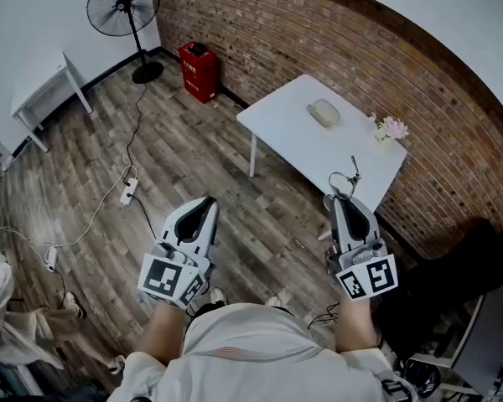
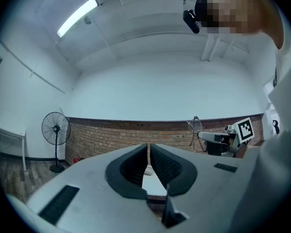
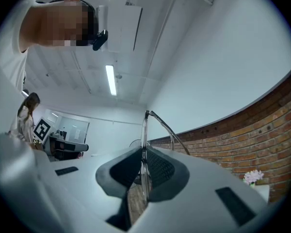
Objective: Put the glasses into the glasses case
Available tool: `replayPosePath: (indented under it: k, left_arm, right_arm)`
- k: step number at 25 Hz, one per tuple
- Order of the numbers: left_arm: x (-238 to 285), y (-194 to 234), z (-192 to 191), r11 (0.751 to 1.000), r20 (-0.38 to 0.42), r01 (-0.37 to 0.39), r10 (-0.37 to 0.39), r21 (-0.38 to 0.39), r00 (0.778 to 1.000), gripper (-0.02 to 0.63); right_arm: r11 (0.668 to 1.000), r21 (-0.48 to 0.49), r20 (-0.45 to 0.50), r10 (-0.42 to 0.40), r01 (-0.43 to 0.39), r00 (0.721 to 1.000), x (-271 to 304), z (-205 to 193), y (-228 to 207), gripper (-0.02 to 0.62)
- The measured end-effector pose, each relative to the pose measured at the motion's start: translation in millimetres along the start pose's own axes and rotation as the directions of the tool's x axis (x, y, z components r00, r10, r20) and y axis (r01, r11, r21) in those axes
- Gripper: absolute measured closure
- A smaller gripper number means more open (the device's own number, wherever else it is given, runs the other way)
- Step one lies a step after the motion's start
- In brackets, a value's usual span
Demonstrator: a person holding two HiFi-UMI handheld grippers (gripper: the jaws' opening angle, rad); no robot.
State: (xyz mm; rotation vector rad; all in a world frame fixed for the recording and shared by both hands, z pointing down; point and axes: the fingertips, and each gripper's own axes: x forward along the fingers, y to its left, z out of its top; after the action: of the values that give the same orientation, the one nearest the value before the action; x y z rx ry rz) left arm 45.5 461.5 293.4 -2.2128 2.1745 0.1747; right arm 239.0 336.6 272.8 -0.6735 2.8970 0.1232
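Note:
My right gripper (image 1: 342, 198) is shut on a pair of thin wire-framed glasses (image 1: 344, 180), which stick up past its tips; in the right gripper view the glasses (image 3: 146, 130) stand pinched between the black pads. The beige glasses case (image 1: 324, 112) lies closed on the white table (image 1: 293, 132), well ahead of both grippers. My left gripper (image 1: 203, 205) is held out over the floor with its jaws nearly together and nothing between them. From the left gripper view the right gripper (image 2: 223, 139) and the glasses (image 2: 195, 129) show at the right.
A small pot of pink flowers (image 1: 389, 129) stands at the table's right corner by the brick wall. A red box (image 1: 199, 70) and a black floor fan (image 1: 124, 7) stand at the back left. A white cable with power strips (image 1: 127, 191) runs across the wooden floor.

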Motion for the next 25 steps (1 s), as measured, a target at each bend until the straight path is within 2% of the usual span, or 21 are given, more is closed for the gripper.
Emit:
replayPosePath:
  k: [12,17,25]
  left_arm:
    - [10.4,46.4,-14.6,0.989,-0.004,0.147,-0.147,-0.012,0.989,0.578]
    - [22.0,58.5,-28.0,0.982,-0.019,0.185,-0.186,-0.049,0.982,0.578]
    - [78.4,90.6,-35.8,0.988,-0.04,0.151,-0.153,-0.044,0.987,0.578]
  right_arm:
    - [0.99,-0.025,-0.011,-0.14,0.139,0.99,16.7,-14.7,29.6,0.511]
    - [0.987,-0.05,-0.057,-0.154,0.151,0.987,28.9,-28.7,35.4,0.511]
    - [0.991,-0.015,-0.044,-0.131,0.131,0.99,84.6,-45.1,-11.3,0.511]
